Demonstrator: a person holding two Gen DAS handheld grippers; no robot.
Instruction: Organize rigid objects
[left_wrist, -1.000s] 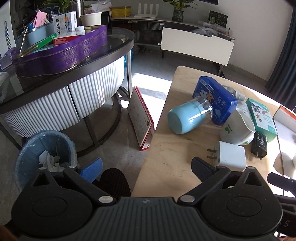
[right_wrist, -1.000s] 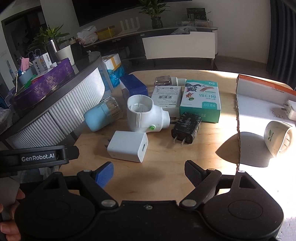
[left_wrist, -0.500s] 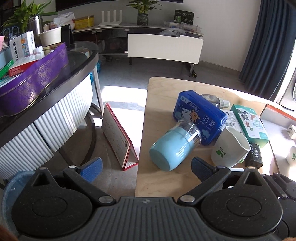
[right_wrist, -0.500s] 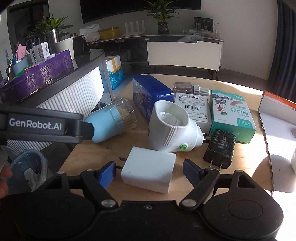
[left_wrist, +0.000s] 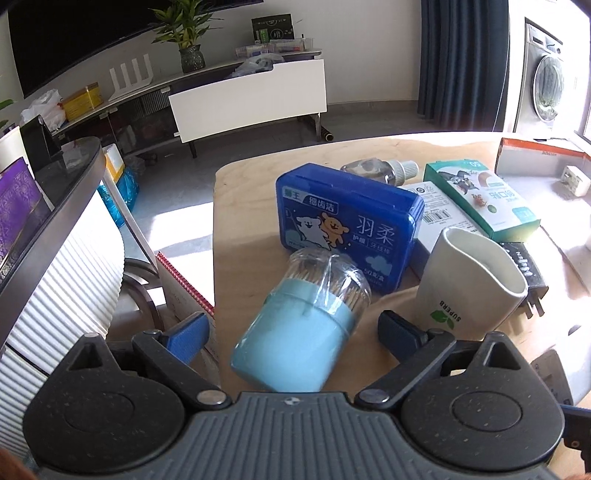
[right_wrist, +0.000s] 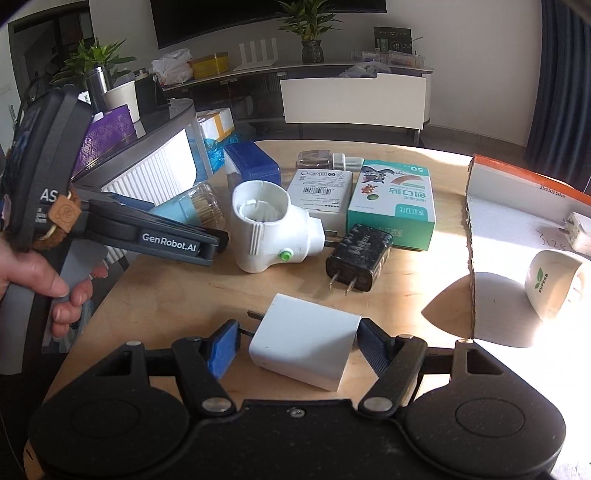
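Nearest, the right gripper (right_wrist: 295, 345) straddles the white charger (right_wrist: 304, 350) at the table's (right_wrist: 177, 295) front edge; its jaws have just been closing, one pad touching the charger's side, the other just short. That charger looks light, rigid and smooth-sided, so flat faces suit the pads, clear of the prongs. Beyond, the left gripper (left_wrist: 295, 332), wide though just narrowing, frames the blue toothpick jar (left_wrist: 295, 332) lying sideways, untouched. Its clear lid looks brittle; the round body may roll, so grip the blue base.
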